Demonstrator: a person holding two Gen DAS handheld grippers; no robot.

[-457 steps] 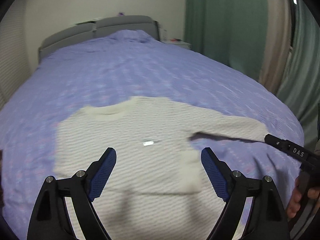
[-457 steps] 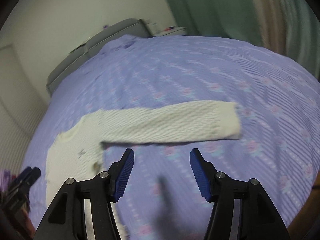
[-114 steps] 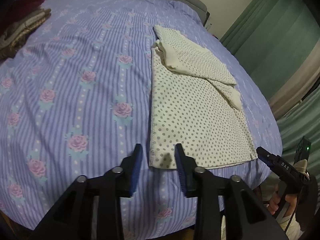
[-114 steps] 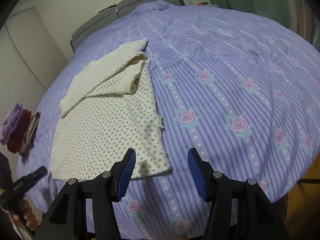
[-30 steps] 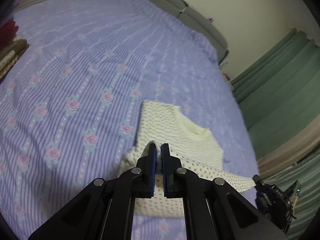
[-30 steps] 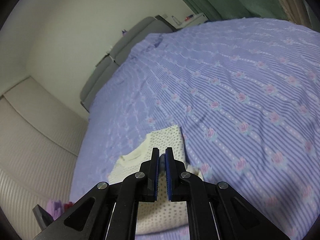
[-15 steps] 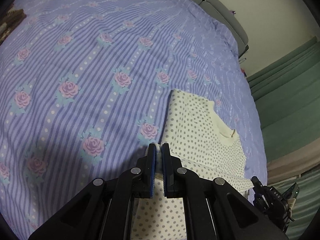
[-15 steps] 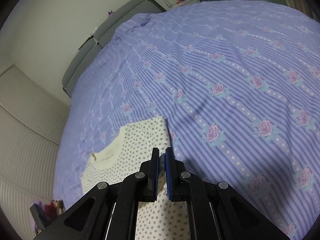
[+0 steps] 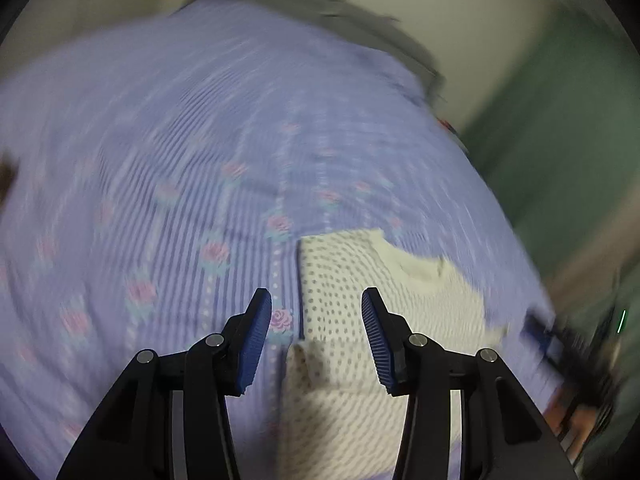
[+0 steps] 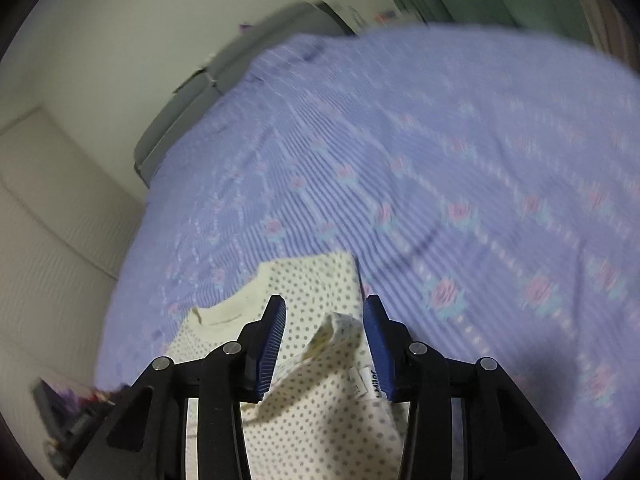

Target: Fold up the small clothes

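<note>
Left claw [image 9: 316,336]: I have its jaws standing wide apart with nothing between them; the folded corner of the top [image 9: 360,320] lies in the gap, free of both pads.
Right claw [image 10: 325,346]: likewise parted and holding nothing; a raised flap of cloth with a small label [image 10: 370,386] stands between the pads, touching neither that I can tell.
Top: cream with grey dots, lying on the bed [image 9: 200,140] directly under and ahead of both claws; its neckline [image 10: 224,312] sits just ahead and left of the right claw, and ahead and right of the left claw.
Why so placed: I judge the hem edge has been laid toward the neckline, so the claws are spread to let the cloth settle flat under its own weight.
Fold state: the body appears doubled lengthwise, though blur in both views keeps me from judging how square the edges lie.
Risk: the upright flap by the right claw may flop back if the pads brush it when lifted away.
Bed: purple striped cover with roses; headboard [image 10: 240,76] far ahead of both claws.
</note>
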